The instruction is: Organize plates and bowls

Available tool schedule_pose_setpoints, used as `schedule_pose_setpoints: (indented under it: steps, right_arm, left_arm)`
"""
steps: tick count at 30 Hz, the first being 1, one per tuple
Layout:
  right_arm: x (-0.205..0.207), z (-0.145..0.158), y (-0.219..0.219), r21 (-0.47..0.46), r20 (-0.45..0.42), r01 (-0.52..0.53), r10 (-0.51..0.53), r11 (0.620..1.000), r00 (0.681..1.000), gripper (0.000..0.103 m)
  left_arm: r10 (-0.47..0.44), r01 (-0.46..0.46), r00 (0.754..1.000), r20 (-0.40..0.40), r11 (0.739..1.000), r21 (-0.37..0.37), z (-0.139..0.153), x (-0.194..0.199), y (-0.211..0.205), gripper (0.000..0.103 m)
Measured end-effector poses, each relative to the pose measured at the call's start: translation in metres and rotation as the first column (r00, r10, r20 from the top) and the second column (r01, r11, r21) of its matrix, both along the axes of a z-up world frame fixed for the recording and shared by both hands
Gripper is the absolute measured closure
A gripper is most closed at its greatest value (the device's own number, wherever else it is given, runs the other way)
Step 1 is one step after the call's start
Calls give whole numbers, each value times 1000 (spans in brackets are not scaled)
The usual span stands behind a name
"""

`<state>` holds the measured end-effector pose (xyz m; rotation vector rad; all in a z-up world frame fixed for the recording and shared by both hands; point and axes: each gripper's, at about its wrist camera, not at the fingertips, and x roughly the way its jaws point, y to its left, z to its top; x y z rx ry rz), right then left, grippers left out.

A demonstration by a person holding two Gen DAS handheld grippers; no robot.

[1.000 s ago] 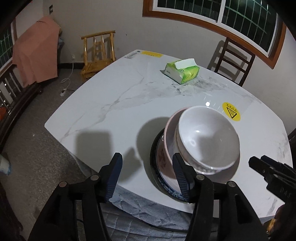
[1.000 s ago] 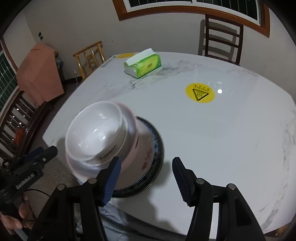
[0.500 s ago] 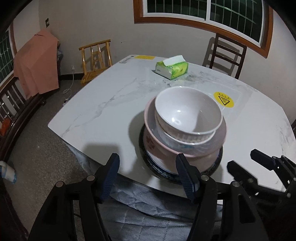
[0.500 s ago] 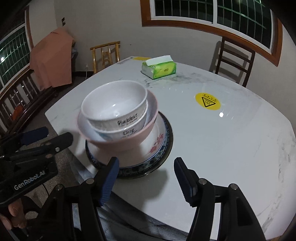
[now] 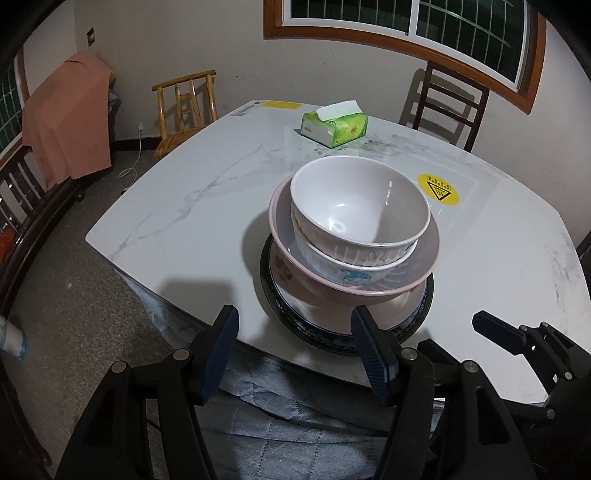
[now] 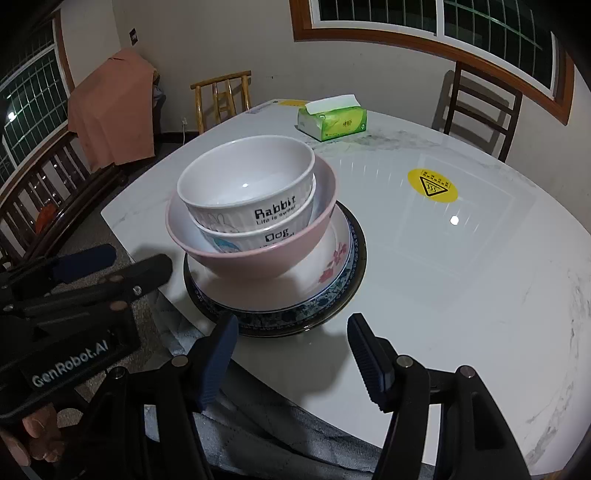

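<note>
Left gripper (image 5: pixel 295 350) and right gripper (image 6: pixel 288 354) stand wide and empty, jaws just opened; bowl stack (image 6: pixel 255 206) at 12 o'clock.

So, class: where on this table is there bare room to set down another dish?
Bare marble lies left of the stacked dishes, and right of them around the yellow sticker. Crowded: the near edge at the stack, and the far end by the tissue pack.

Beyond my grippers, the white marble table (image 5: pixel 207 206) fills the room; a bamboo chair (image 5: pixel 184 107) far left, a dark chair (image 5: pixel 448 107) far right, under a wood-framed window (image 5: pixel 406 33).
</note>
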<state>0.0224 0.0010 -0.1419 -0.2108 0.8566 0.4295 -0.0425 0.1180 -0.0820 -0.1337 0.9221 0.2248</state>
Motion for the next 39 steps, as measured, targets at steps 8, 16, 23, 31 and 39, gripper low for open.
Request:
schedule_pose_setpoints:
  steps: [8,16,23,31,39]
  right_arm:
    - [-2,-2,3,-10,-8,-3,3,1000,1000,39]
    - [-3,-1,5,-16,4,5,-5,1000,1000,39]
    - [-1,-4,6,-12,-18,2,-3,1000,1000,39]
    - [1,-6,6,-17,-25,10,-10,1000,1000,39]
    - [1,-9,7,-21,-41,8,-9,1000,999,39]
  left_arm:
    - [-7,7,1000,0,1000,-6,-2,-1,-1,43]
    - [-10,10,1000,-2,1000,-11,-3,-1,-1,43]
    - [-15,15,1000,-8,1000,-11,-4,-1,-1,43]
    - [-17,16,1000,-5,1000,-10,-6,-1,-2,43]
    - [-26,26,1000,-11,999,-22,-9,0,-4,43]
